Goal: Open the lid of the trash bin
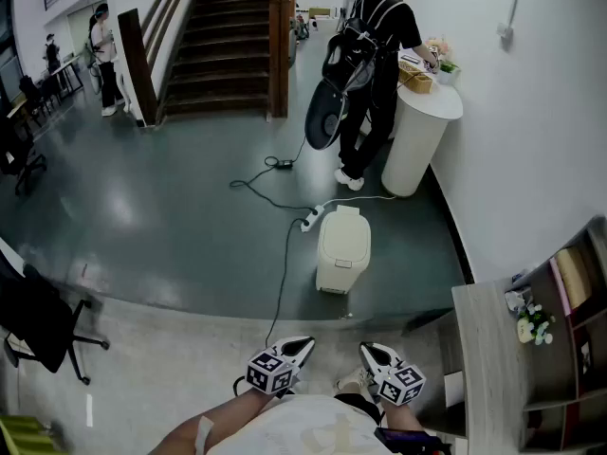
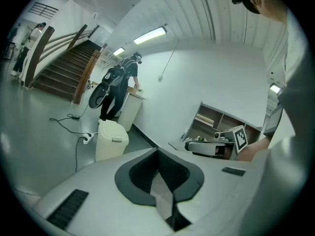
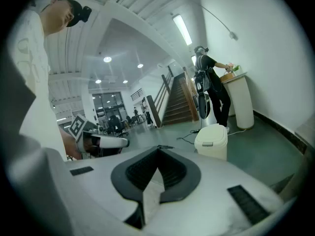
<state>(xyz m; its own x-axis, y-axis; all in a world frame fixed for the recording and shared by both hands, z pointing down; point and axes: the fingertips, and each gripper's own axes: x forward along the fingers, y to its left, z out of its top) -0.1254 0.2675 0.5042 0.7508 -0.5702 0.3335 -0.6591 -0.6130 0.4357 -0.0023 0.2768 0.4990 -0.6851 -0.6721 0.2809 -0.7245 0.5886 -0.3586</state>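
Note:
A cream trash bin [image 1: 341, 249] stands on the grey floor a step or two ahead, by the white wall, with its lid down. It also shows in the left gripper view as the bin [image 2: 111, 139] and in the right gripper view as the bin [image 3: 212, 141], well beyond the jaws. My left gripper [image 1: 302, 346] and right gripper [image 1: 371, 352] are held side by side close to my body, far short of the bin. Both are shut with nothing between the jaws, as seen on the left gripper [image 2: 158, 152] and the right gripper [image 3: 158, 149].
A power strip [image 1: 310, 222] and its black cable lie on the floor just left of the bin. A person with a backpack [image 1: 373, 64] stands at a white round pedestal [image 1: 415, 145] behind it. A wooden shelf unit [image 1: 493, 368] is at my right, an office chair [image 1: 38, 322] at my left, stairs [image 1: 223, 45] beyond.

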